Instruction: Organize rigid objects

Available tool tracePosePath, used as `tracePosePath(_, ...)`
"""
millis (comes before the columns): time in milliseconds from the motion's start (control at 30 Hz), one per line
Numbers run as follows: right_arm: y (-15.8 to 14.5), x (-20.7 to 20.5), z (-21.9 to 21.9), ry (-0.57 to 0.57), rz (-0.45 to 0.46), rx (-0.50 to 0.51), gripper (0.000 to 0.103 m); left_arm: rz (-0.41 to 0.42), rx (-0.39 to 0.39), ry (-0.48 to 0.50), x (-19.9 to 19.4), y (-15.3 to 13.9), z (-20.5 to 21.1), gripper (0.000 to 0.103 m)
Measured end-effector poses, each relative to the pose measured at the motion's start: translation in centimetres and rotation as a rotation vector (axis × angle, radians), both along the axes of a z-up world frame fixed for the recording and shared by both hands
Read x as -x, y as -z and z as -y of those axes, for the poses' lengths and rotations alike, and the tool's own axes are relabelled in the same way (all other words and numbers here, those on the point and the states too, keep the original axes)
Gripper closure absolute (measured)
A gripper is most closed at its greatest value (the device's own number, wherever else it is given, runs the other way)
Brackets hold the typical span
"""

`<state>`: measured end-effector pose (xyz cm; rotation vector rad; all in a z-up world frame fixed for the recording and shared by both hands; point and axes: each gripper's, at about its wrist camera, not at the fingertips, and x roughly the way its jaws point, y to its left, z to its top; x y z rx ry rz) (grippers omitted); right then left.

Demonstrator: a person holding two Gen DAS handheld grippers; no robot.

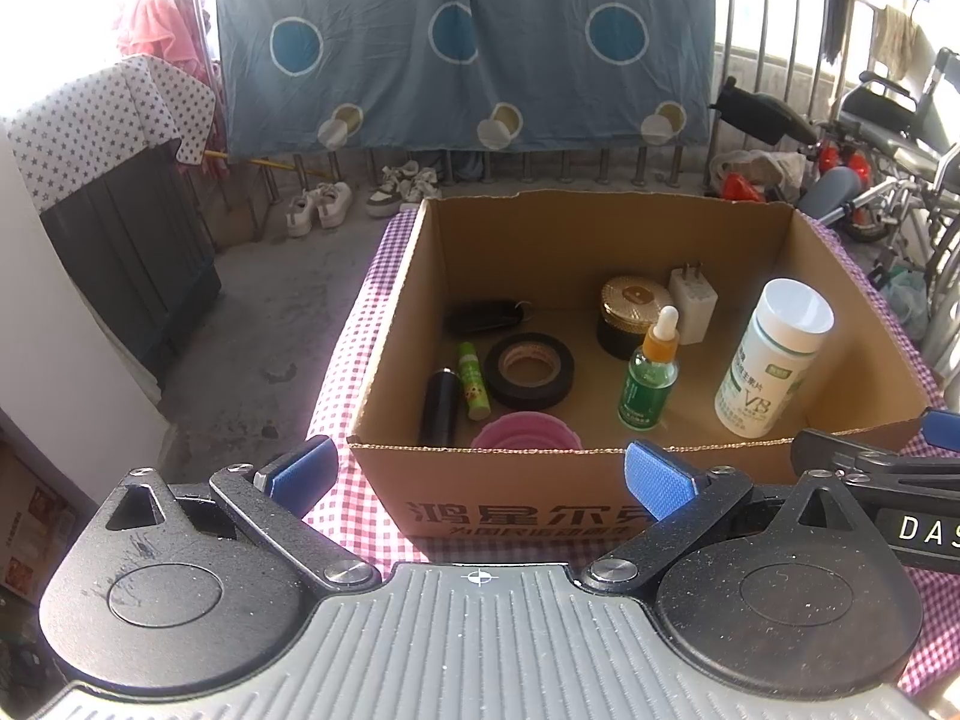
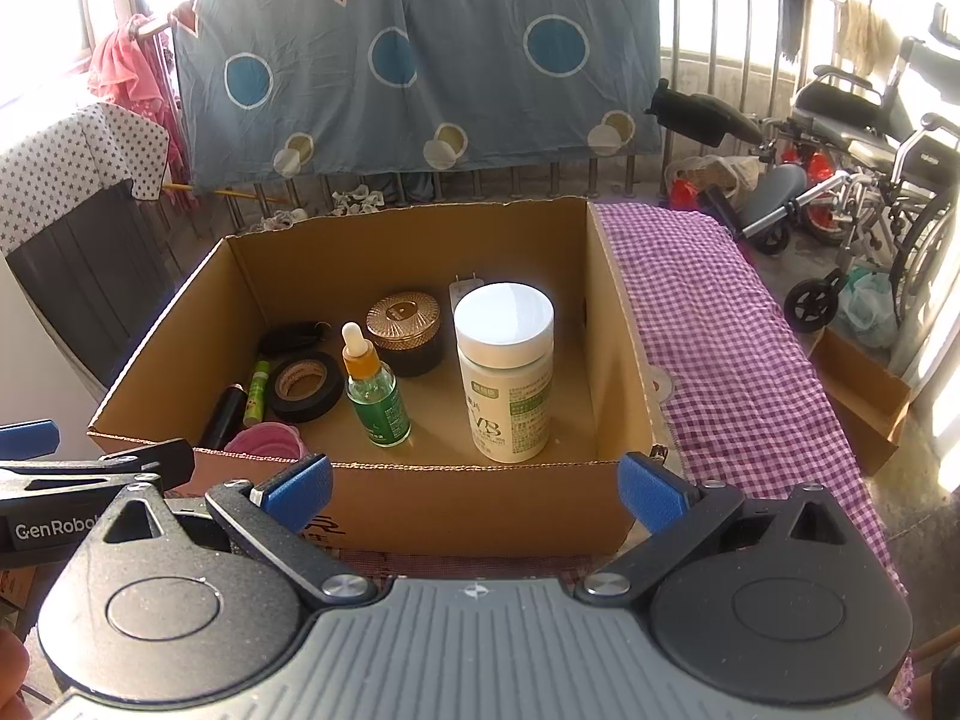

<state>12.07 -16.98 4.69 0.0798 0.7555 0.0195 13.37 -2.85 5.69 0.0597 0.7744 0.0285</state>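
The cardboard box (image 1: 600, 480) sits on a purple checked cloth (image 2: 720, 324), and every item is placed from its near wall. At the box's left end a black cylinder (image 1: 438, 408) and a green tube (image 1: 473, 381) lie flat, with a black key fob (image 1: 483, 315) behind them. A pink cup (image 1: 527, 429) stands tight against the near wall, partly hidden by it. Behind the cup lies a black tape roll (image 1: 528, 369): light, stiff, best pinched across its ring wall. Toward the middle stands a green dropper bottle (image 1: 648, 378), probably glass and tippy, so take it at the body, not the soft bulb. Farther back are a gold-lidded jar (image 1: 633, 315) and a white plug adapter (image 1: 693, 306). Rightmost stands the white vitamin bottle (image 1: 774, 354), smooth plastic, wide for the jaws, likely slippery; grip it low on the label. The left gripper (image 1: 477, 471) and the right gripper (image 2: 474, 489) both hover outside the near wall, fingers spread wide, holding nothing.
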Motion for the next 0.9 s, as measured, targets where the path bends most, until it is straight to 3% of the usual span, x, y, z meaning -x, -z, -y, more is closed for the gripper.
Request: tracePosePath(900,0.07,0.29,0.15,0.006,-0.003,-0.004,0.000,0.000,-0.002,0.001,0.06,-0.01,-0.08,0.001)
